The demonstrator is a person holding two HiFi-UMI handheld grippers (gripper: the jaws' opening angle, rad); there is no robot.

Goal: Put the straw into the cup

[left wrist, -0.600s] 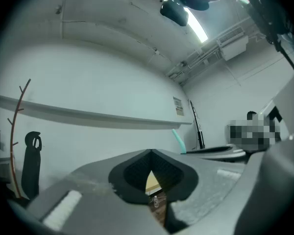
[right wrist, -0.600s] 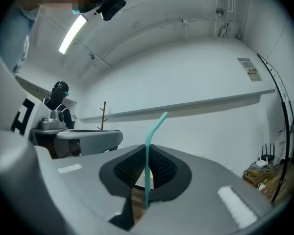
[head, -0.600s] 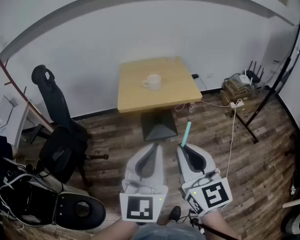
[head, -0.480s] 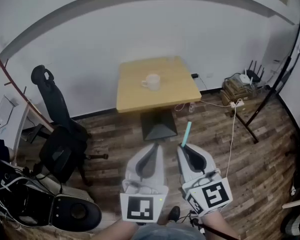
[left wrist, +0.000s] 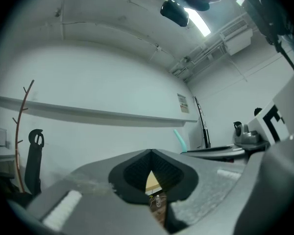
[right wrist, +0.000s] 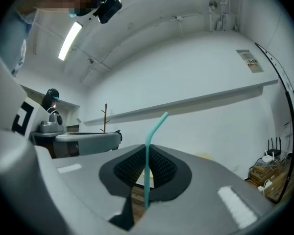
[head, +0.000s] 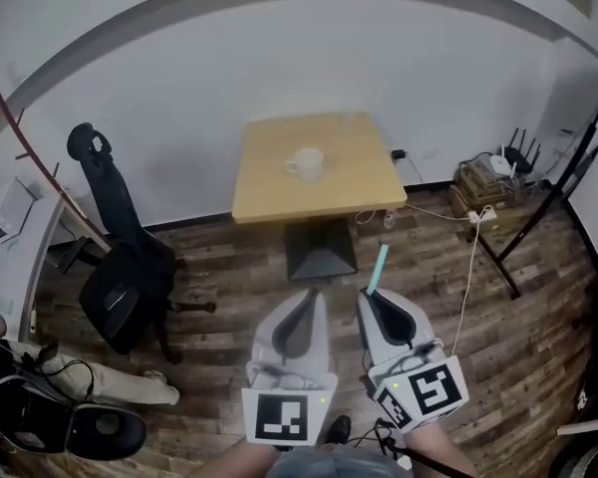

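The teal straw [right wrist: 147,173] is pinched upright in the right gripper [head: 371,297]; the left gripper [head: 303,295] is pressed together, empty. The white cup [head: 305,163] is left well apart on the wooden table [head: 269,195], and insertion is not yet begun.

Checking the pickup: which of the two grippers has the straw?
The right gripper: its jaws are shut on the teal straw, while the left gripper is shut on nothing.

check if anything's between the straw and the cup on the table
Nothing visible does. The straw, shut in the right gripper, is out over the floor; the cup stands alone on the table ahead.
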